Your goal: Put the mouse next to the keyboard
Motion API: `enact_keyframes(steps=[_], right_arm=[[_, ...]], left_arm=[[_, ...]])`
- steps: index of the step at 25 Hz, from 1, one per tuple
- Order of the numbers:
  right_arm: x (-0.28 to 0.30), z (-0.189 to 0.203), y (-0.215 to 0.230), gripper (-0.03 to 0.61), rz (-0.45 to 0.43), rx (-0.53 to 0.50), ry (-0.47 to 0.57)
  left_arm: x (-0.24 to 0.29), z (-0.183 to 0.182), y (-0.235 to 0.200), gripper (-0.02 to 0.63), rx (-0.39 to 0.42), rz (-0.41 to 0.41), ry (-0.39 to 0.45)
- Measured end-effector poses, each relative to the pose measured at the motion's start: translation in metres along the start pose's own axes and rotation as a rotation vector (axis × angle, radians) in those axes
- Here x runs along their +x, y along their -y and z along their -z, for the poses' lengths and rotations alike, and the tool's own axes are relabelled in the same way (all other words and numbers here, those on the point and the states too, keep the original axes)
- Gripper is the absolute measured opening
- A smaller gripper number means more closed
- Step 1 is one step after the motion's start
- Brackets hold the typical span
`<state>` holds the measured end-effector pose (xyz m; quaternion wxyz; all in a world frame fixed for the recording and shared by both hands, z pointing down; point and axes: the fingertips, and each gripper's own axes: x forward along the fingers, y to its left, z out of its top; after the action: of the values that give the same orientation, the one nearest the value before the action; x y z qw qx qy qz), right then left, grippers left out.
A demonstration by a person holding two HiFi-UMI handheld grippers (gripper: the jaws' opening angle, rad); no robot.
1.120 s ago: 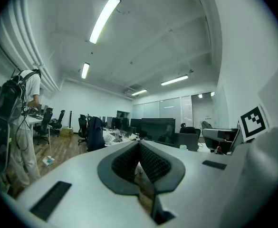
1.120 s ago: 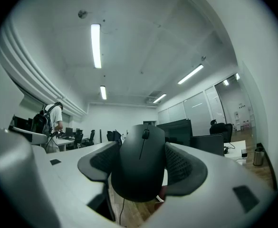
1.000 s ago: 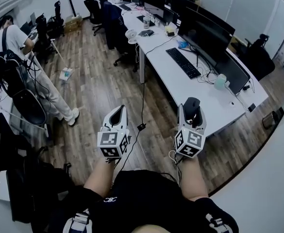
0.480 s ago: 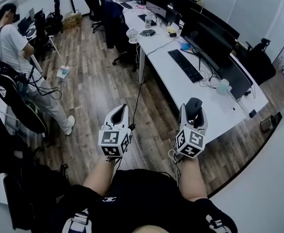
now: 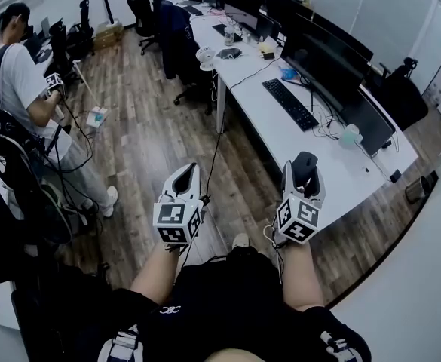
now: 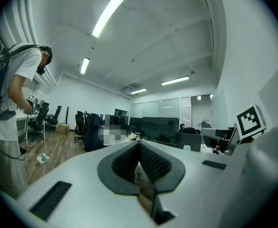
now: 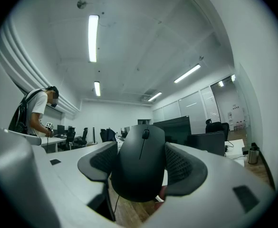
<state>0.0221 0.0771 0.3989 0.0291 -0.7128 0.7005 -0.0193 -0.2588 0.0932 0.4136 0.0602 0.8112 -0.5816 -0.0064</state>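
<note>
My right gripper [image 5: 304,173] is shut on a black mouse [image 5: 304,166], held over the near edge of the long white desk [image 5: 322,168]. In the right gripper view the mouse [image 7: 140,161] fills the space between the jaws of the right gripper [image 7: 139,164], scroll wheel facing the camera. A black keyboard [image 5: 289,103] lies farther along the desk, in front of dark monitors [image 5: 327,57]. My left gripper [image 5: 185,180] hangs over the wooden floor, shut with nothing in it. In the left gripper view its pads [image 6: 150,161] meet at the left gripper [image 6: 139,160].
A person in a white shirt [image 5: 20,81] stands at the left holding a gripper. Office chairs [image 5: 179,40] line the desk's near side. Cables [image 5: 326,119] and a pale green cup [image 5: 347,135] sit near the monitors. A black cable [image 5: 217,153] hangs off the desk edge.
The view has shifted slightly toward the desk. The person at left has moved closer and raised an arm. Both grippers keep their pose, the mouse still held.
</note>
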Motion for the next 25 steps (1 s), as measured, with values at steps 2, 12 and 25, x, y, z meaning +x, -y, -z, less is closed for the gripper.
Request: enact_keyframes(steps=[2,12,25], right_arm=[[0.008,0.004,-0.001,0.327,-0.004,0.001,0.0],[0.066,0.012,-0.001,0.327,0.005,0.027,-0.003],[0.226,0.033,0.025,0.327,0.04,0.046,-0.028]], left_arm=[[0.006,0.005,-0.002,0.012,-0.001,-0.001,-0.001],[0.061,0.004,-0.017,0.011,0.028,0.022,-0.011],[0.225,0.014,-0.048,0.011,0.038,0.049,-0.056]])
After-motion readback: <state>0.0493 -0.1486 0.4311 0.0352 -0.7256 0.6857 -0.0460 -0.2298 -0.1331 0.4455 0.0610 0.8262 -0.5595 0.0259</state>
